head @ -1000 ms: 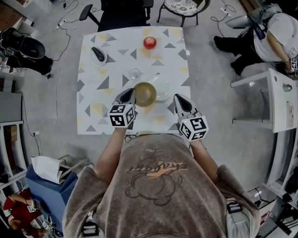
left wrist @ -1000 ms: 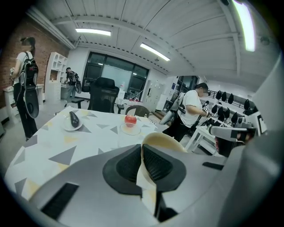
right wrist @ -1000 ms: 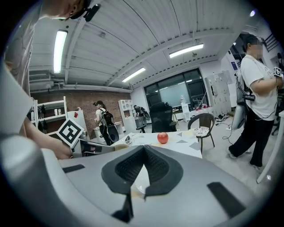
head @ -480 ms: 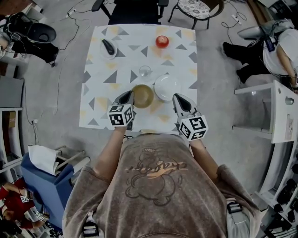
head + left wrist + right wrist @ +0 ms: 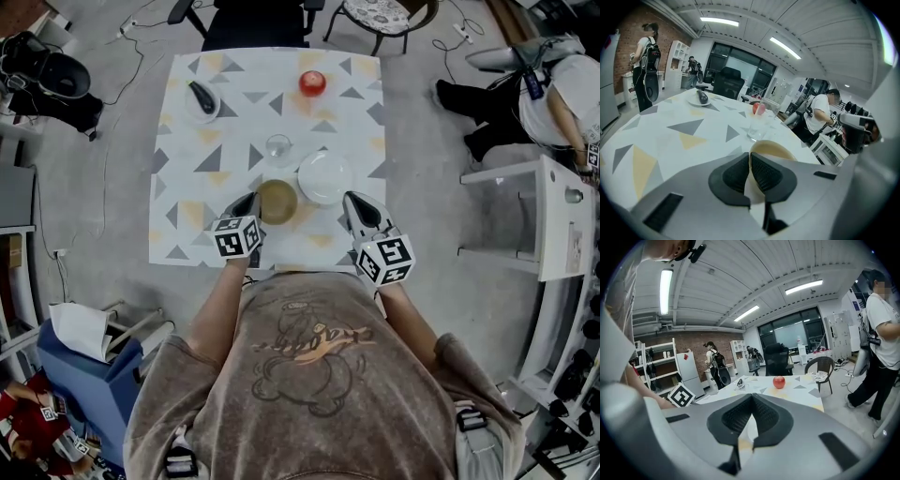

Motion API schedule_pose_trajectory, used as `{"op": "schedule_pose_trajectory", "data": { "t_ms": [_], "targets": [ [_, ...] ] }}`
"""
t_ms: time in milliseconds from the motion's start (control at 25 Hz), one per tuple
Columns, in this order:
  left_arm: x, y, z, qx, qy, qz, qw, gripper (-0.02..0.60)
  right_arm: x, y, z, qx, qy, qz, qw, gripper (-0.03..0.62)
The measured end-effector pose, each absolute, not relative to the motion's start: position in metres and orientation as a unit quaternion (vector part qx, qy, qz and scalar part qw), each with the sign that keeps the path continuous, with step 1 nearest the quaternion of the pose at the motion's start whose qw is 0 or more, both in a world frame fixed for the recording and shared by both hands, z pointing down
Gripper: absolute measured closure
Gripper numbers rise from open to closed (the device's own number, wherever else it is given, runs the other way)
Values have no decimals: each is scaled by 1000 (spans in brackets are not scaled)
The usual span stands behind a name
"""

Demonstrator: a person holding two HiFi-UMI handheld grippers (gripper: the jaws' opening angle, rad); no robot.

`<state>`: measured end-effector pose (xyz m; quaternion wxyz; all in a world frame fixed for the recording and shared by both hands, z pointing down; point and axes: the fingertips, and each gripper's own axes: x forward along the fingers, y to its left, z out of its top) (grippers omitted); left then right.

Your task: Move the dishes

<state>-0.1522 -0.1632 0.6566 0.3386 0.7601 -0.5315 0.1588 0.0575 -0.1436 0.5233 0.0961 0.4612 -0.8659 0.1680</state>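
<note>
An olive-tan bowl [image 5: 277,201] is near the front of the table [image 5: 178,187] with the triangle-patterned cloth, just left of a white plate [image 5: 324,177]. My left gripper [image 5: 251,202] is shut on the bowl's near rim. In the left gripper view the rim of the bowl [image 5: 772,150] runs between the pads of the left gripper [image 5: 749,157]. I cannot tell whether the bowl touches the cloth. My right gripper [image 5: 355,202] hangs over the front right edge, right of the plate. The right gripper [image 5: 751,397] has its pads together and holds nothing.
A clear glass [image 5: 277,145] stands just behind the bowl. A red apple [image 5: 312,82] and a small plate with a dark object [image 5: 200,98] sit at the far side. Chairs [image 5: 253,23] stand beyond the table, and a white shelf unit [image 5: 525,216] and a person [image 5: 553,80] are at the right.
The left gripper has come down and toward me with the bowl, which was held over the plate's edge and is now lower, beside the plate. The right gripper stayed put.
</note>
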Motion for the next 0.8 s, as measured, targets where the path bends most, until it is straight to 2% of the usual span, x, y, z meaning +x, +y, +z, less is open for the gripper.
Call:
{"op": "schedule_pose_trajectory", "data": {
  "t_ms": [440, 480, 560, 600, 800],
  "targets": [
    [-153, -163, 665, 764, -525, 159, 339, 549, 55, -143, 525, 459, -866, 170, 99, 588],
    [-154, -165, 662, 766, -525, 155, 337, 543, 54, -143, 525, 459, -866, 170, 99, 588],
    [-153, -168, 655, 771, -524, 146, 331, 462, 54, -144, 524, 460, -866, 168, 98, 588],
    [-152, -171, 651, 774, -524, 144, 326, 449, 55, -144, 524, 460, -866, 168, 98, 588],
    [-153, -189, 613, 793, -525, 128, 280, 449, 53, -148, 518, 462, -867, 162, 91, 588]
  ]
}}
